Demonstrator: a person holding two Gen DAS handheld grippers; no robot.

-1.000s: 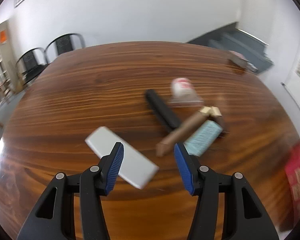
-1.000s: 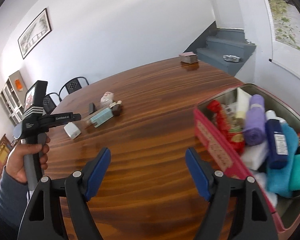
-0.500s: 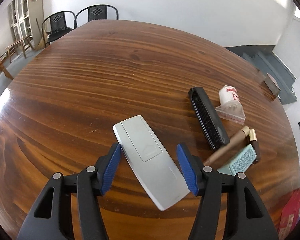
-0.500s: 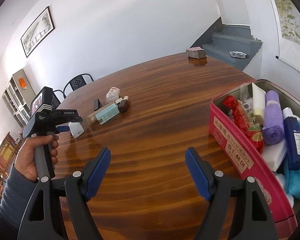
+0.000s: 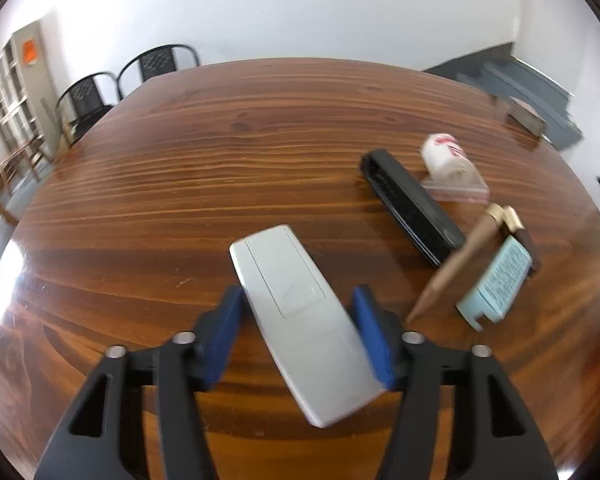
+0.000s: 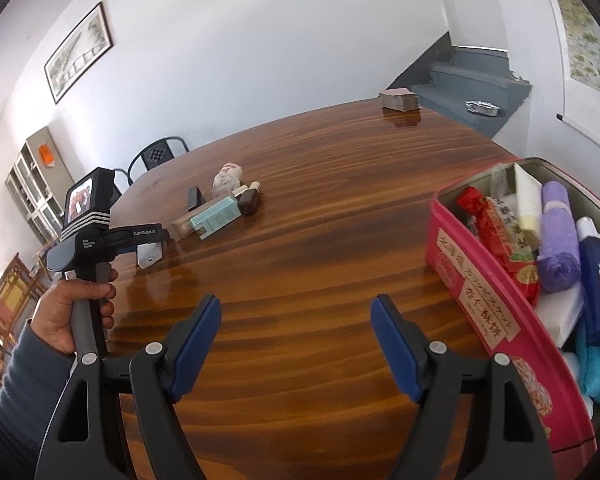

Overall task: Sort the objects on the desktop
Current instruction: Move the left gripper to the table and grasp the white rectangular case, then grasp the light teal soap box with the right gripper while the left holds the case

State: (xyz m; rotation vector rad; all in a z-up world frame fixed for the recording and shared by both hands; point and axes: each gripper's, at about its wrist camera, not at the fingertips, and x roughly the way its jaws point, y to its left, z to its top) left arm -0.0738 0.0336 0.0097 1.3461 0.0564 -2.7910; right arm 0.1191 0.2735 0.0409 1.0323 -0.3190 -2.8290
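A flat grey-white remote (image 5: 300, 312) lies between the blue pads of my left gripper (image 5: 300, 330), back side up, on the wooden table (image 5: 220, 152); the pads stand at its sides and whether they press it is unclear. The remote also shows under the left gripper (image 6: 150, 246) in the right wrist view. To its right lie a black case (image 5: 410, 208), a white bagged roll (image 5: 448, 160), a brown tube (image 5: 452, 264) and a pale blue box (image 5: 500, 284). My right gripper (image 6: 296, 344) is open and empty above the table.
A red tin (image 6: 496, 320) at the right holds several items: a red packet, purple roll, blue bottle, teal cloth. A card deck (image 6: 400, 98) sits at the table's far edge. Black chairs (image 5: 120, 80) stand beyond the table. Stairs (image 6: 472, 80) rise behind.
My left gripper has moved forward over the remote, so the remote now sits deeper between the pads, which stand closer to its sides. The right gripper has stayed open and nearly still.
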